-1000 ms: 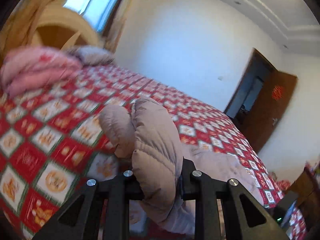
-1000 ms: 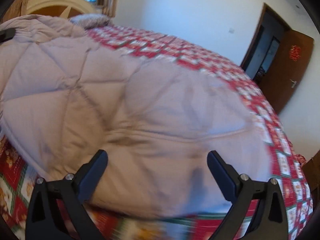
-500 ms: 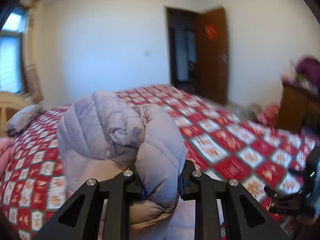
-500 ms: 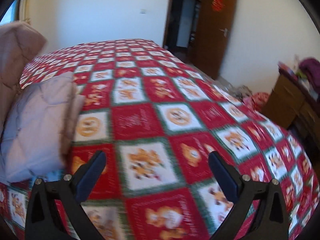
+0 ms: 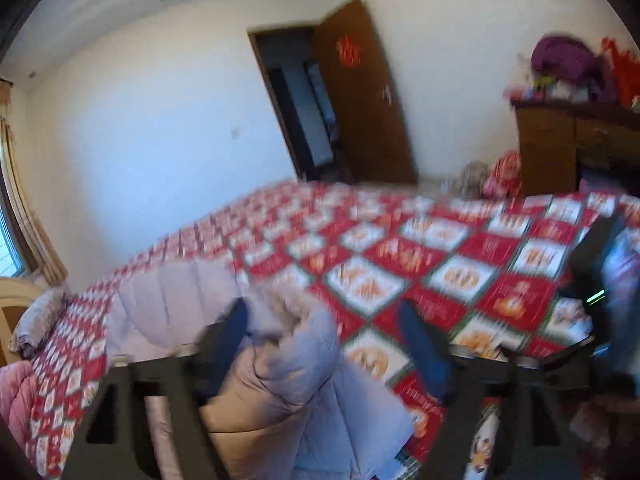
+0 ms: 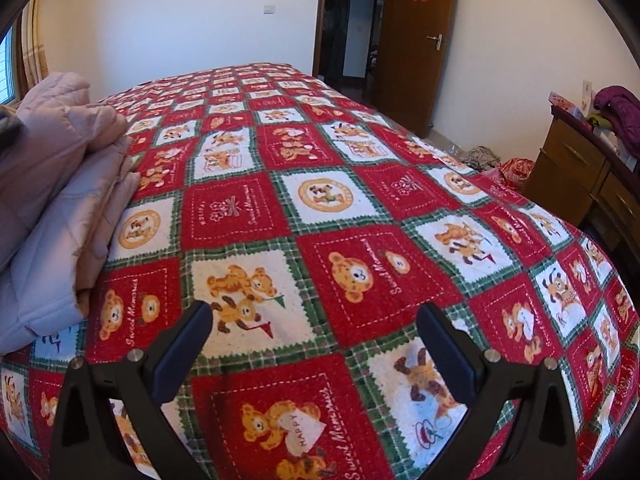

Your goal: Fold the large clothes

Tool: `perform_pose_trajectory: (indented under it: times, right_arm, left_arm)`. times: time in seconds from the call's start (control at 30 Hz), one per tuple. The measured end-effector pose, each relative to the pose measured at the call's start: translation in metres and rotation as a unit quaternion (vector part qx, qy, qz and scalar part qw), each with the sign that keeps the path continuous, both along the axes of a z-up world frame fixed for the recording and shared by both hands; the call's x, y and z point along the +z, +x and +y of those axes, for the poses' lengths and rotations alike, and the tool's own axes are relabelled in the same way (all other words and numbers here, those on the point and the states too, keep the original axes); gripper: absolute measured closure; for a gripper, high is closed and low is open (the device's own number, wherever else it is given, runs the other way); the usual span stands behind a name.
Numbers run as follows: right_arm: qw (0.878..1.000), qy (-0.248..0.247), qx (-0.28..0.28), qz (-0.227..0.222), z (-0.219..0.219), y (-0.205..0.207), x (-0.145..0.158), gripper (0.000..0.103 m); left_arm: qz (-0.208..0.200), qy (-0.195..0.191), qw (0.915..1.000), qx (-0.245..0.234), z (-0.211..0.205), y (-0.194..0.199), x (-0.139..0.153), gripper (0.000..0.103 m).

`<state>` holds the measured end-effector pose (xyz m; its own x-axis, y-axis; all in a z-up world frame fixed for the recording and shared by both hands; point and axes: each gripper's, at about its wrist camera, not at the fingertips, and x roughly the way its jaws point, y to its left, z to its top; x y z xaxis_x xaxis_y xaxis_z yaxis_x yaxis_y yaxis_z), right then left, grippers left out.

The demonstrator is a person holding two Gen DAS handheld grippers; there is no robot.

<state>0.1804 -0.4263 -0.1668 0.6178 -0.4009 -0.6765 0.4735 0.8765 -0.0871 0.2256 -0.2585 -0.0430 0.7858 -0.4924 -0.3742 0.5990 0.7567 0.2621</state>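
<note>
1. Tongs of the left hand [image 5: 324,344] stood wide apart; their jaws had just been opening, and a bunched fold of the pale lilac quilted down coat [image 5: 280,380] lay between the black fingers with neither pad pressing on it, as far as the blur allowed.
2. Most of that coat lay on the bed below and to the left of the left tongs, folded into a thick bundle.
3. Bedding under both tongs was a red, white and green patchwork bear-print bedspread [image 6: 340,208], covering the whole bed.
4. Tongs of the right hand [image 6: 312,344] were also spread wide, with nothing between them but bare bedspread.
5. From the right tongs the folded coat [image 6: 60,208] sat well to the left, at the edge of the view, resting on the bedspread and apart from the fingers.
6. Beyond the right tongs, past the far end of the bed, a dark brown wooden door [image 6: 416,40] stood open.
7. To the right of them stood a brown wooden drawer cabinet [image 6: 580,168] with a purple garment [image 6: 620,116] heaped on top.
</note>
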Motion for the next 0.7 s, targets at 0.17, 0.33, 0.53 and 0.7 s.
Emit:
perform_pose_trajectory:
  times: [0.17, 0.33, 0.53, 0.7]
  right_arm:
    - [1.0, 0.02, 0.0, 0.001, -0.002, 0.008, 0.014, 0.025]
    - [0.998, 0.033, 0.041, -0.033, 0.023, 0.047, 0.066, 0.03]
    - [0.988, 0.016, 0.127, -0.084, 0.098, 0.118, 0.145, 0.042]
    - [0.983, 0.044, 0.158, -0.083, 0.141, 0.187, 0.158, 0.05]
  left_arm:
    - [-0.021, -0.029, 0.9962, 0.079, 0.054, 0.024, 0.028, 0.013]
    - [0.037, -0.045, 0.9554, 0.289, 0.153, 0.116, 0.019, 0.013]
    - [0.12, -0.087, 0.9025, 0.404, 0.231, 0.192, -0.023, 0.013]
    - [0.132, -0.069, 0.9068, 0.394, 0.203, 0.215, -0.044, 0.013]
